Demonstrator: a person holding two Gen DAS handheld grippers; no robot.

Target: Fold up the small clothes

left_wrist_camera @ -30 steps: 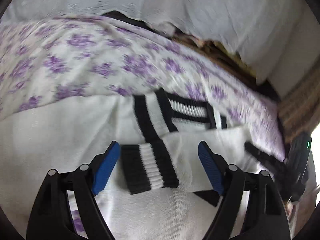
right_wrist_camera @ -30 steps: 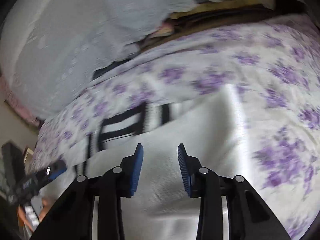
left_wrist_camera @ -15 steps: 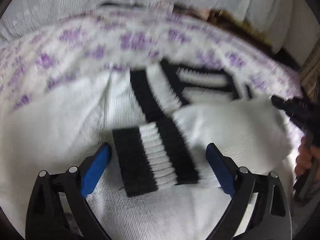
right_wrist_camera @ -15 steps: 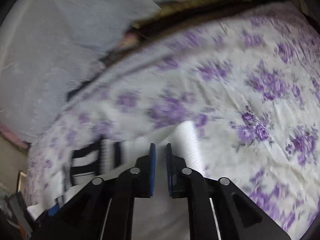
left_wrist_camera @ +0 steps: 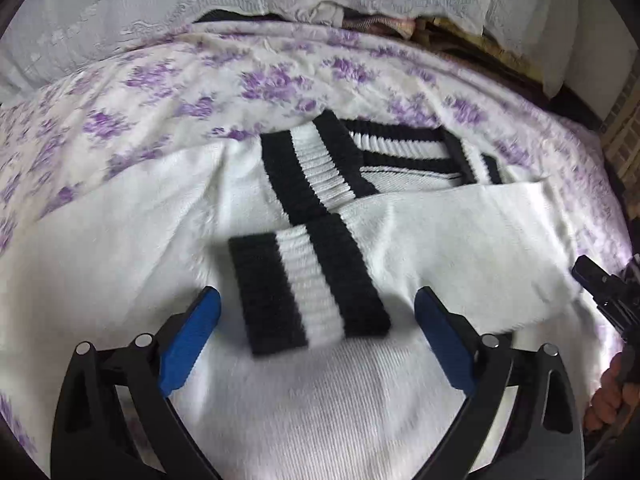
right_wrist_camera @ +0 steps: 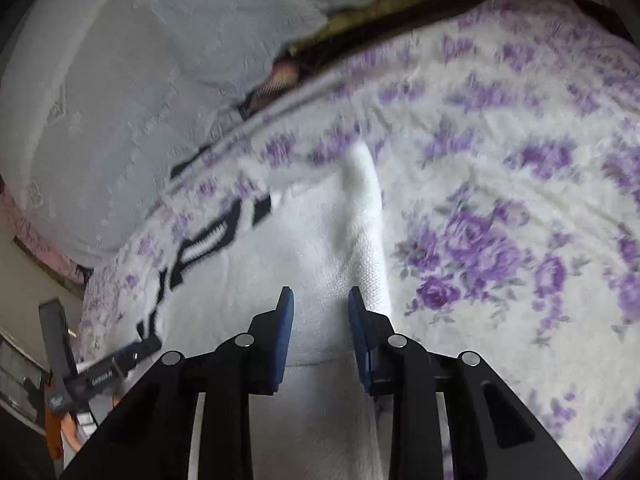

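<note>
At the bottom of the left wrist view, the left tongs [left_wrist_camera: 316,340] stand wide apart with nothing pressed between the blue pads. Their jaws have just been opening, and the striped cuff [left_wrist_camera: 308,292] of a folded-over sleeve lies flat on the cloth in the gap, touched by neither pad. That sleeve runs from the cuff toward the right of the frame as a white band across the body of the white sweater [left_wrist_camera: 320,412], which is spread on the bed's floral sheet [left_wrist_camera: 180,92]. Farther up, a second black-and-white striped band [left_wrist_camera: 316,168] and the ribbed neckline [left_wrist_camera: 404,148] sit near the frame's centre, with pale pillows [left_wrist_camera: 132,4] beyond.

In the right wrist view, the right tongs [right_wrist_camera: 321,312] are partly open above the sweater's white edge [right_wrist_camera: 368,240]. Their jaws have just been opening, and no cloth appears pinched between them. A raised ridge of knit runs up the frame from just past the pads, with the floral sheet to the right of it.

By the look of it, the sleeve fold has just been laid and let go. The next move likely calls for both tongs to take the near hem or a side edge, pinching only the top layers, and to carry it over toward the neckline without dragging the loose cuff out of place.
</note>
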